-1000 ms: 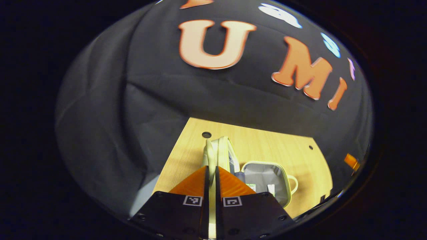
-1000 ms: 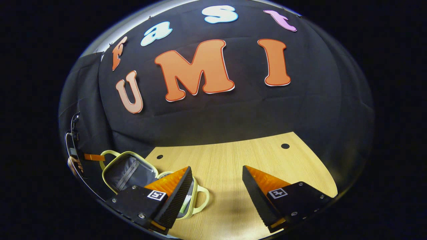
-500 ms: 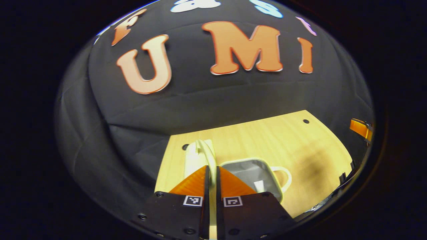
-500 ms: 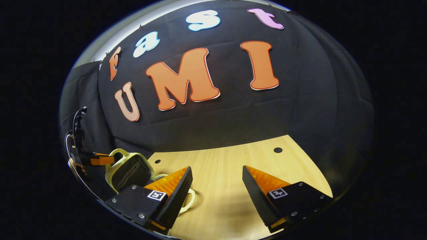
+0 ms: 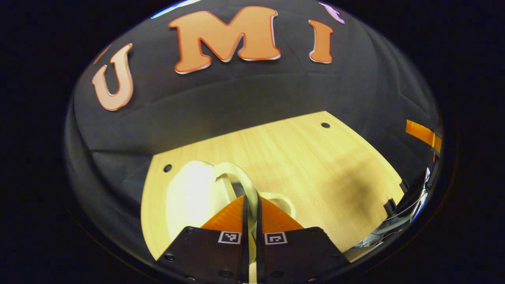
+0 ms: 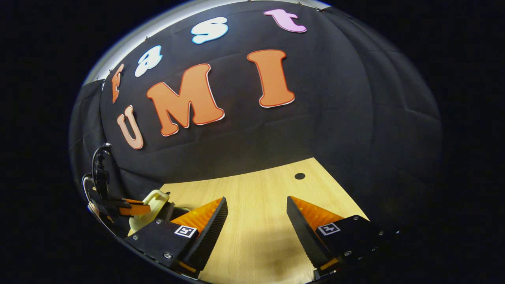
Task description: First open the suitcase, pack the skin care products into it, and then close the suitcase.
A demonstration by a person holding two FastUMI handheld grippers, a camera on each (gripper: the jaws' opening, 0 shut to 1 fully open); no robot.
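The main risk, as judged from this moment, lies in the thin grip on the lid handle (image 5: 240, 179). The handle is a narrow, smooth loop, and it could slide out from between the fingers of the left tool (image 5: 250, 205) if the lid is swung down too fast or at an angle. If that happened, the lid would drop unguided and could land crooked on the lower half. A second risk is that the suitcase (image 5: 193, 197) could be dragged across the counter (image 5: 323, 173), since nothing is seen bracing it. Whether the skin care products sit flat inside cannot be told, as the interior is hidden by the lowered lid; anything standing proud could keep the two halves from meeting.

The left tool is pressed together on the pale handle loop, with the strap seen running between its orange fingers. The cream lid is seen just beyond the fingertips, tipped well down over the base, and the base's own handle (image 5: 282, 199) is seen poking out to the right.

The right tool (image 6: 256, 221) is spread wide, with nothing between its fingers, and it is held over bare counter. In the right gripper view the suitcase (image 6: 152, 207) is seen at the far left edge of the counter, with the left tool (image 6: 132, 207) at its top.
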